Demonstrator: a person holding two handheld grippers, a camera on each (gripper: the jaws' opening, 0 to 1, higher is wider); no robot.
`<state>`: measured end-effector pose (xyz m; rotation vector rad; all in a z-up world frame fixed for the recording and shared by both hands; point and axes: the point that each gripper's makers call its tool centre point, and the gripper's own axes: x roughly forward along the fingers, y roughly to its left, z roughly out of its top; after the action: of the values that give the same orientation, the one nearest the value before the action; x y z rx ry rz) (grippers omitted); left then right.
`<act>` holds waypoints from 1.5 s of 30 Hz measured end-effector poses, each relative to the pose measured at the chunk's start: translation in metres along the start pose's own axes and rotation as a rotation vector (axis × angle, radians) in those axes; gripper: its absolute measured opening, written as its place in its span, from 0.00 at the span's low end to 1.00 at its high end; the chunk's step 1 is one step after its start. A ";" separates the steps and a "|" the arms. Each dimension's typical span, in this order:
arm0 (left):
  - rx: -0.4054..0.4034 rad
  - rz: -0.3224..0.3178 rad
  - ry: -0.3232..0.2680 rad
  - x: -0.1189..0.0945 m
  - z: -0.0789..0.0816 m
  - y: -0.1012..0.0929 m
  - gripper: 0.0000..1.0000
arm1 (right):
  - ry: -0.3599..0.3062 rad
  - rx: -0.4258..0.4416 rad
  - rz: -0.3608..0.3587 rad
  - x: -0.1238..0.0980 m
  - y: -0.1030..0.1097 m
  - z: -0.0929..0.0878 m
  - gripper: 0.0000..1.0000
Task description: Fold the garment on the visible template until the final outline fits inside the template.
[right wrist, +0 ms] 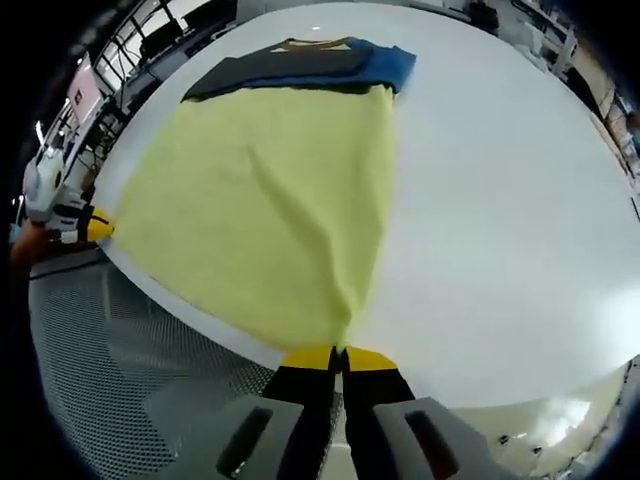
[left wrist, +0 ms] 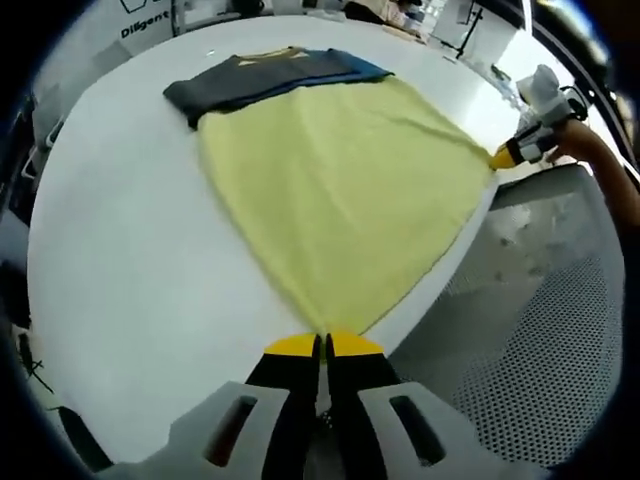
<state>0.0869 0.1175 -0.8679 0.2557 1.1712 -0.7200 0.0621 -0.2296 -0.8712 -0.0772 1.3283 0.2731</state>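
Left gripper view: both grippers pinch yellow garment.

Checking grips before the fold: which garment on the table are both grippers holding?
The yellow garment; left gripper and right gripper pinch its near corners. The dark garment lies beyond, untouched.

A wide white table with a smooth, faintly glossy top takes up most of the scene, and bright light reflects off its near edge in the right gripper view. Beside the table's near edge lies a grey perforated metal floor, dotted with small holes. Beyond the far edge, the room is cluttered and dim: dark stands and equipment are blurred, and a white panel with partial dark lettering stands at the far left.
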 end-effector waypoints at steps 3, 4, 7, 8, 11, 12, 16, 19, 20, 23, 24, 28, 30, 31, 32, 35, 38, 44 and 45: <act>-0.017 -0.017 0.005 0.000 -0.001 -0.002 0.00 | 0.002 -0.001 -0.005 0.000 -0.002 0.000 0.00; -0.016 -0.016 0.005 0.000 -0.001 -0.002 0.00 | 0.003 -0.002 -0.006 0.000 -0.002 0.000 0.00; -0.020 -0.004 -0.019 -0.003 0.002 -0.001 0.00 | -0.006 0.008 -0.002 -0.004 -0.001 0.002 0.00; -0.027 -0.001 -0.028 -0.004 0.003 -0.001 0.00 | -0.011 0.010 -0.001 -0.006 -0.001 0.002 0.00; -0.045 0.002 -0.064 -0.010 0.010 0.000 0.00 | -0.030 0.024 0.001 -0.013 -0.003 0.008 0.00; -0.053 0.003 -0.080 -0.012 0.013 0.001 0.00 | -0.037 0.030 0.000 -0.016 -0.004 0.010 0.00; -0.057 0.009 -0.128 -0.023 0.027 0.001 0.00 | -0.068 0.020 -0.013 -0.026 -0.004 0.021 0.00; -0.058 0.011 -0.153 -0.030 0.036 0.002 0.00 | -0.078 0.015 -0.018 -0.031 -0.003 0.026 0.00; -0.056 0.012 -0.164 -0.032 0.039 0.002 0.00 | -0.086 0.014 -0.021 -0.033 -0.003 0.029 0.00; -0.055 0.024 -0.208 -0.043 0.054 0.006 0.00 | -0.118 0.019 -0.027 -0.042 -0.006 0.038 0.00; -0.056 0.025 -0.216 -0.045 0.057 0.007 0.00 | -0.130 0.027 -0.028 -0.045 -0.007 0.042 0.00; -0.073 0.043 -0.277 -0.056 0.076 0.017 0.00 | -0.166 0.028 -0.034 -0.053 -0.009 0.055 0.00; -0.088 0.048 -0.306 -0.060 0.085 0.023 0.00 | -0.195 0.029 -0.036 -0.058 -0.009 0.066 0.00; -0.094 0.051 -0.316 -0.062 0.089 0.027 0.00 | -0.206 0.027 -0.036 -0.060 -0.009 0.071 0.00; -0.095 0.053 -0.319 -0.062 0.090 0.028 0.00 | -0.209 0.026 -0.037 -0.061 -0.009 0.073 0.00; -0.105 0.065 -0.344 -0.065 0.099 0.034 0.00 | -0.226 0.019 -0.042 -0.063 -0.009 0.083 0.00; -0.113 0.076 -0.371 -0.067 0.110 0.039 0.00 | -0.238 0.010 -0.045 -0.062 -0.009 0.094 0.00; -0.110 0.091 -0.394 -0.067 0.125 0.048 0.00 | -0.261 -0.002 -0.053 -0.066 -0.010 0.110 0.00; -0.110 0.092 -0.398 -0.068 0.126 0.049 0.00 | -0.265 -0.004 -0.054 -0.067 -0.011 0.113 0.00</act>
<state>0.1986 0.1120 -0.7658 0.0676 0.8111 -0.5904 0.1571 -0.2263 -0.7806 -0.0773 1.0609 0.2310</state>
